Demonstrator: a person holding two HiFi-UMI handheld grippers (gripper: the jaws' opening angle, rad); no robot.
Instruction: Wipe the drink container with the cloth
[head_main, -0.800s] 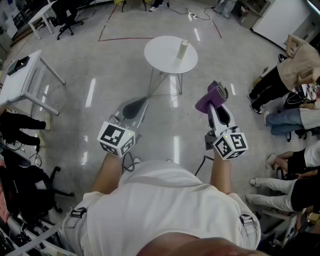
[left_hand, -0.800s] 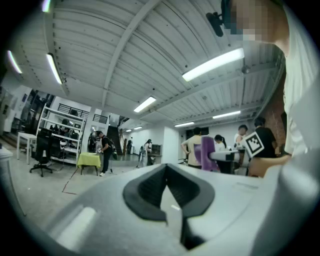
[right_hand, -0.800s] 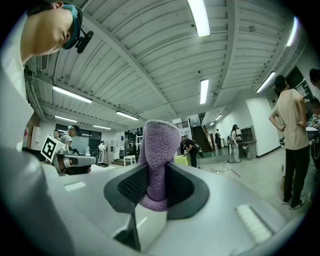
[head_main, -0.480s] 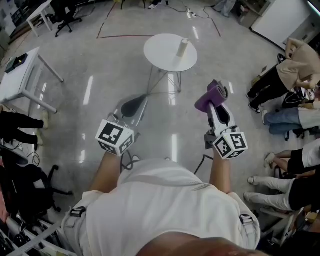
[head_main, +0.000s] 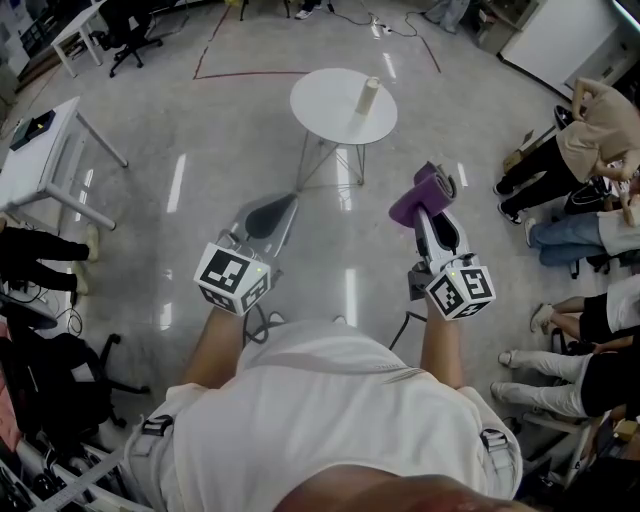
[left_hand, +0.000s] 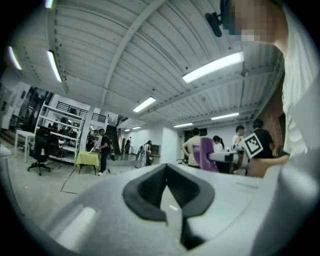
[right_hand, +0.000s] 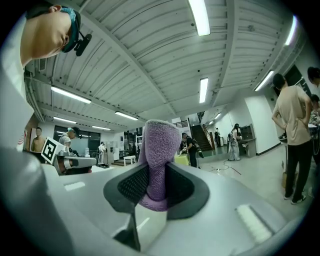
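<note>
A pale drink container (head_main: 367, 96) stands upright on a small round white table (head_main: 325, 105) ahead of me. My right gripper (head_main: 428, 193) is held level at chest height, short of the table, shut on a folded purple cloth (head_main: 418, 198). In the right gripper view the purple cloth (right_hand: 157, 160) stands up between the dark pads (right_hand: 131, 186). My left gripper (head_main: 268, 216) is level at the left, shut with nothing in it; in the left gripper view the left gripper (left_hand: 167, 197) has its pads closed together. Neither gripper view shows the container.
A white desk (head_main: 45, 150) stands at the far left, with an office chair (head_main: 135, 40) behind it. Several people sit or stand at the right edge (head_main: 590, 130). Red tape lines (head_main: 250, 72) mark the shiny floor beyond the table.
</note>
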